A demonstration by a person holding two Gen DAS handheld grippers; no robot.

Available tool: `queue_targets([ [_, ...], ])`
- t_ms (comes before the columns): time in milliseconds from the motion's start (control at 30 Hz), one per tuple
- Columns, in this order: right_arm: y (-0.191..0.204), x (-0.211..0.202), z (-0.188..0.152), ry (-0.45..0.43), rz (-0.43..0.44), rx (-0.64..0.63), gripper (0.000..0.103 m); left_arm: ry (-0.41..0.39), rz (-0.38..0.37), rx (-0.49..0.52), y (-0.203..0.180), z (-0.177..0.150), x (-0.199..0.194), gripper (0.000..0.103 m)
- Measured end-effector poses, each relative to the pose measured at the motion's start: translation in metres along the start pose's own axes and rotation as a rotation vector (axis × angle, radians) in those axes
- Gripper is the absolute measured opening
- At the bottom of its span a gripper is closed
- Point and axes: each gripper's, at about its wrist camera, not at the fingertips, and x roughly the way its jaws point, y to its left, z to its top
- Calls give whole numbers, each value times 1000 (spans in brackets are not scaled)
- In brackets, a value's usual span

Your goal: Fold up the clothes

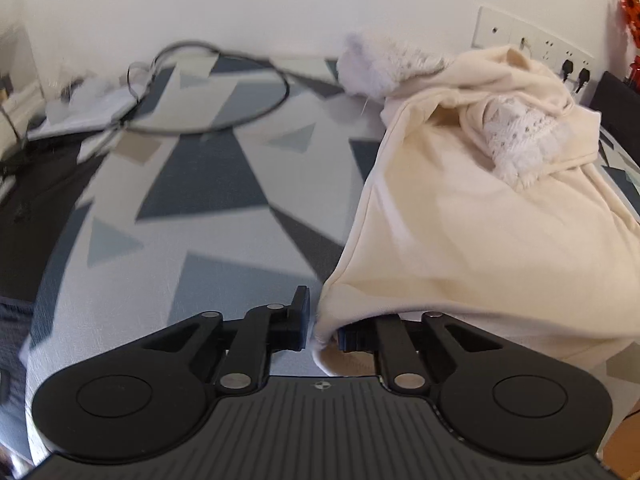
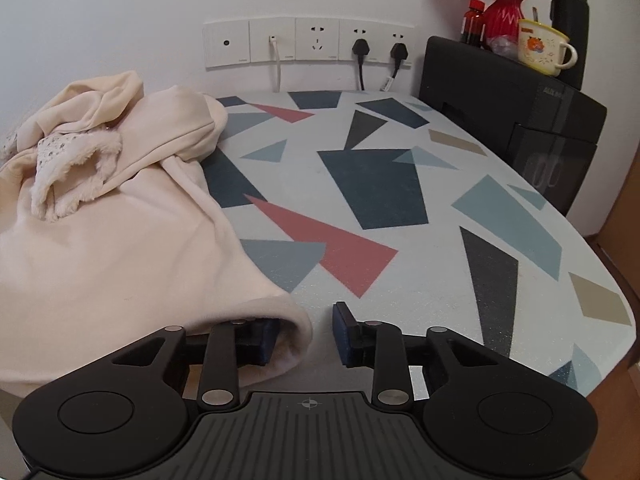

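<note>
A cream fleece-lined hooded garment lies bunched on the patterned table, also in the right wrist view. My left gripper is at its near hem corner; the hem sits between the jaws, the right finger hidden under cloth, a small gap still showing. My right gripper is open at the other hem corner; its left finger is tucked inside the hem fold, its right finger is over bare table.
A black cable loop and white fluffy cloth lie at the table's far side. Wall sockets with plugs are behind. A black appliance carrying a mug and red vase stands at right.
</note>
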Motion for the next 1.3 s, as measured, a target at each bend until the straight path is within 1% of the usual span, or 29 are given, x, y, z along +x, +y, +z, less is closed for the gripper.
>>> queue_targets([
  [33,0,0,0,0,-1,2,28,-6,20,20,-3,0,0,33],
  [67,1,1,2,7,2,3,27,-9,33,41,-6,0,-1,32],
  [100,2,0,5,10,4,5,21,-10,25,43,-6,3,-2,17],
  [133,0,-3,14,-6,8,14,11,-9,-4,24,-4,7,-4,8],
  [167,-2,-7,22,-21,12,23,10,-26,-22,0,-2,13,-9,8],
  [267,-7,-19,49,-72,23,52,9,-139,-44,-94,7,35,-38,8],
  [367,-20,-50,93,-210,60,118,9,-294,-103,-204,18,64,-80,8],
  [467,-24,-84,132,-346,92,163,8,-467,-163,-261,25,96,-126,8],
  [667,-27,-158,196,-578,179,201,6,-748,-235,-304,36,145,-203,7],
  [767,-30,-205,218,-706,219,191,5,-869,-271,-316,43,157,-243,7],
  [867,-34,-251,227,-821,248,177,5,-954,-293,-297,48,159,-278,7],
  [933,-37,-280,230,-885,263,169,5,-984,-313,-286,51,160,-297,7],
  [1033,-42,-306,236,-906,278,159,5,-952,-358,-306,58,167,-305,7],
  [1100,-45,-309,243,-872,286,158,5,-900,-386,-330,63,175,-300,7],
  [1133,-45,-304,246,-846,283,150,5,-869,-388,-339,65,179,-294,7],
  [1200,-44,-294,253,-793,276,135,5,-804,-379,-357,67,188,-276,7],
  [1300,-33,-262,270,-688,286,123,5,-711,-338,-393,67,210,-240,7],
])
